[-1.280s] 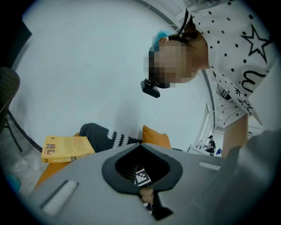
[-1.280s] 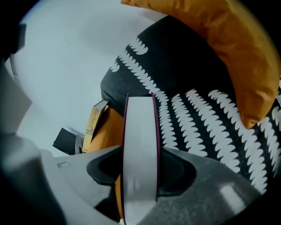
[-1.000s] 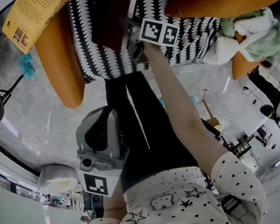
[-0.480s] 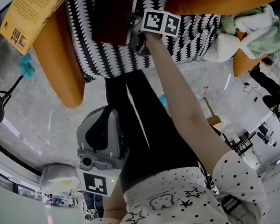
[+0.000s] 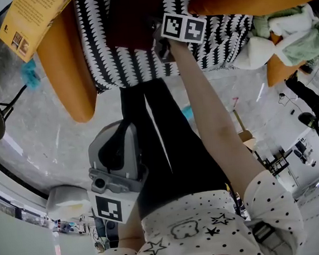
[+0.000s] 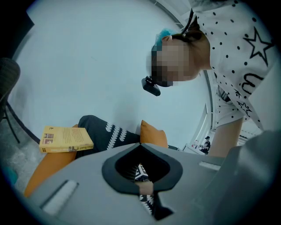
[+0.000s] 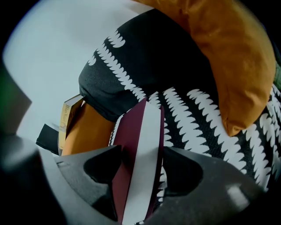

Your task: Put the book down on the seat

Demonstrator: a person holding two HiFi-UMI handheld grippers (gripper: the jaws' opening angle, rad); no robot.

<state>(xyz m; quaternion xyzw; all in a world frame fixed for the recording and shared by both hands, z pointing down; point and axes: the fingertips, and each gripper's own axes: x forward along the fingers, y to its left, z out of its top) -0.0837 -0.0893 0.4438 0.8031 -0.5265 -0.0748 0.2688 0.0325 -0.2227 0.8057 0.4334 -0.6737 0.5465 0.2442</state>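
Head view: the right gripper [image 5: 159, 37] reaches over the black-and-white patterned seat cushion [image 5: 111, 67], holding the maroon hardback book [image 5: 129, 17] over it. The left gripper [image 5: 115, 167] hangs by the thigh, well apart.

Left gripper view: its jaws are pressed together on nothing.

Right gripper view: the jaws pinch the book edge-on, its long axis running straight ahead, with the seat just beyond.

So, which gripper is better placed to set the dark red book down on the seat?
Right. The right gripper is shut on the dark red book, directly over the black-and-white seat. The left gripper holds nothing and hangs low, away from the seat.
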